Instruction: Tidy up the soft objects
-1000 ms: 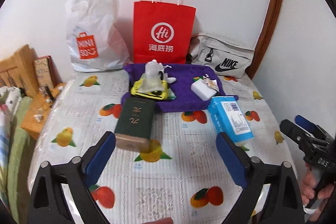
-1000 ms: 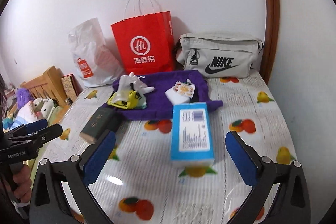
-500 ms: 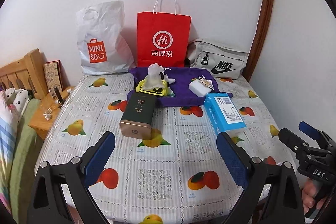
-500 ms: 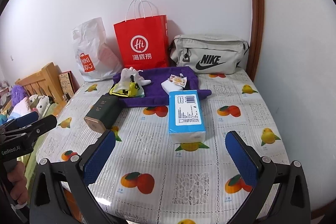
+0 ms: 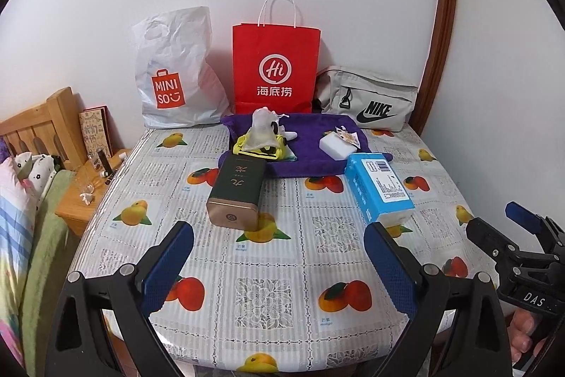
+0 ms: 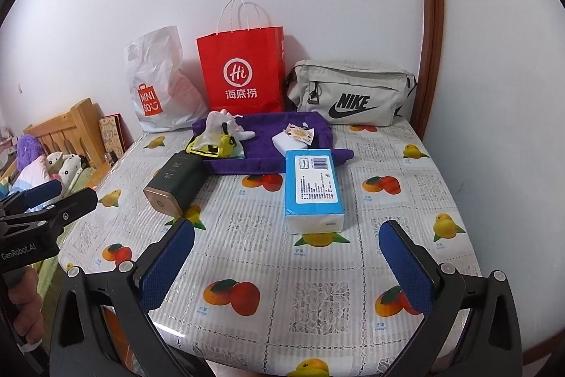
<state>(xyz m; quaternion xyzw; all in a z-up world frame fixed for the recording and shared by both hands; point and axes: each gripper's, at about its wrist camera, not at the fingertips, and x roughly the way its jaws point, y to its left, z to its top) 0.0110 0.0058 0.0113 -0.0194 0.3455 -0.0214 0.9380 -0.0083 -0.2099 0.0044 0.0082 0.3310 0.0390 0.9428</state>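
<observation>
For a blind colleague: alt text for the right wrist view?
Open right gripper hovers over a fruit-print table, facing a blue tissue pack and dark green box. Behind: purple cloth, three bags by the wall.

Glossy plastic tablecloth (image 5: pixel 282 271), fuzzy purple cloth (image 5: pixel 310 143), red paper bag (image 5: pixel 275 66), wooden headboard (image 5: pixel 39 126).

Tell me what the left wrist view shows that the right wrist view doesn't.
Only the left wrist view shows the wooden nightstand and the right hand-held gripper from the side. Only the right wrist view shows a purple plush on the bed and the left hand-held gripper from the side. Both show the tissue pack, green tin, purple cloth and three bags.
</observation>
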